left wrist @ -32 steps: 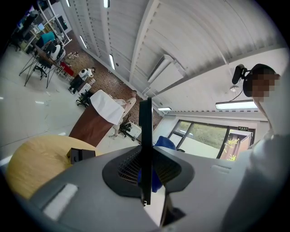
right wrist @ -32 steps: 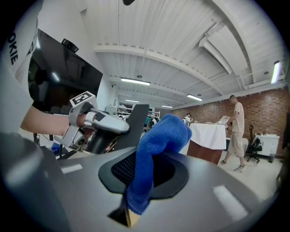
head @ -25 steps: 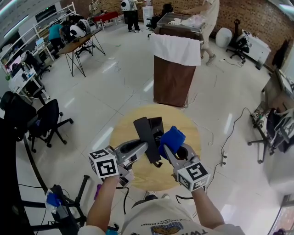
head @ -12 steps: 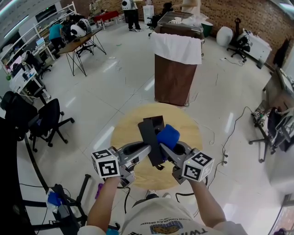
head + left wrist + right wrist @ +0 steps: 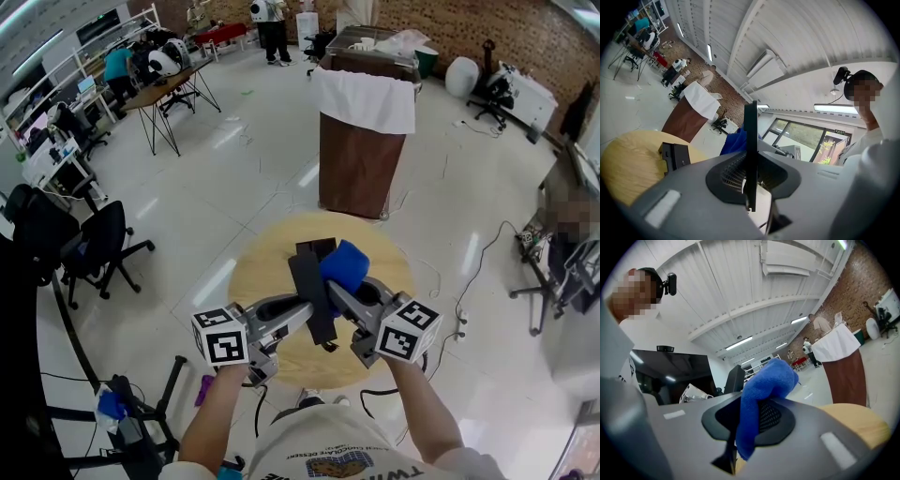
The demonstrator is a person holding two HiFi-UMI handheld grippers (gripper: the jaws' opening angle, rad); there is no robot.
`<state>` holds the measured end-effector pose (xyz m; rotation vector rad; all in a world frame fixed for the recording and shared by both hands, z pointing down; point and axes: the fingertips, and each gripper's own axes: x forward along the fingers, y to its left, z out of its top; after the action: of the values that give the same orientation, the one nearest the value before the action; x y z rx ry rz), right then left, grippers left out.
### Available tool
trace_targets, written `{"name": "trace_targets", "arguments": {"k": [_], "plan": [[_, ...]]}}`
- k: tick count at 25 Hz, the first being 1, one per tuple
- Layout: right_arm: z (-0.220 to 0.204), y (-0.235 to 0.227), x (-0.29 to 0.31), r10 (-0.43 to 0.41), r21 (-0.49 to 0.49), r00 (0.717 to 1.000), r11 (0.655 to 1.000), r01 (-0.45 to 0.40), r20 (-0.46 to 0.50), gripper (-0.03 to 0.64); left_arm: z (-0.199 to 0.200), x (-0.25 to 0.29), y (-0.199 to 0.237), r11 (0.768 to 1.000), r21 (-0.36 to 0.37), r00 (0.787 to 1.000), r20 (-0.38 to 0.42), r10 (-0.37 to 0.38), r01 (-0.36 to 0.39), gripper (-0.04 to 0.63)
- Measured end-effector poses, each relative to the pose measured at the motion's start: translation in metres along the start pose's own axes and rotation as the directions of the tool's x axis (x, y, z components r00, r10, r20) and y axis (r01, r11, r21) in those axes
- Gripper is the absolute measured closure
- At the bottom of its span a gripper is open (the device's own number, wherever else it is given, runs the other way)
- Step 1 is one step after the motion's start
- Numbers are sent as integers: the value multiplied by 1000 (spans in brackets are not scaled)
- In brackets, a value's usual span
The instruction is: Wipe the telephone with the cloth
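Above the round wooden table (image 5: 251, 281), my left gripper (image 5: 307, 317) is shut on a long black telephone handset (image 5: 313, 298); in the left gripper view the handset (image 5: 750, 154) shows edge-on between the jaws. The black telephone base (image 5: 319, 248) sits on the table behind it, and the base (image 5: 675, 155) also appears in the left gripper view. My right gripper (image 5: 341, 287) is shut on a blue cloth (image 5: 343, 264), which bulges out past its jaws and presses against the handset's right side. In the right gripper view the cloth (image 5: 761, 390) hangs between the jaws, with the handset (image 5: 733, 379) just to its left.
A brown bin draped with white cloth (image 5: 363, 141) stands beyond the table. Black office chairs (image 5: 94, 246) are at the left, a desk (image 5: 164, 92) further back. Cables (image 5: 469, 272) trail over the white floor at the right. People stand at the far wall.
My right gripper has rolled and risen a little, sliding the blue cloth up along the handset's side. The left gripper holds the handset nearly still.
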<state>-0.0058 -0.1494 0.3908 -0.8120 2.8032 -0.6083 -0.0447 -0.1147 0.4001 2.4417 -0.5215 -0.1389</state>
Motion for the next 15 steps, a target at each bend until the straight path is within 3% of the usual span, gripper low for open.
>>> {"name": "trace_targets", "arguments": {"k": [15], "plan": [[47, -5, 6, -23, -74, 996, 997, 29, 86, 557, -22, 12, -3, 1000, -14, 999, -42, -17, 17, 532]]}}
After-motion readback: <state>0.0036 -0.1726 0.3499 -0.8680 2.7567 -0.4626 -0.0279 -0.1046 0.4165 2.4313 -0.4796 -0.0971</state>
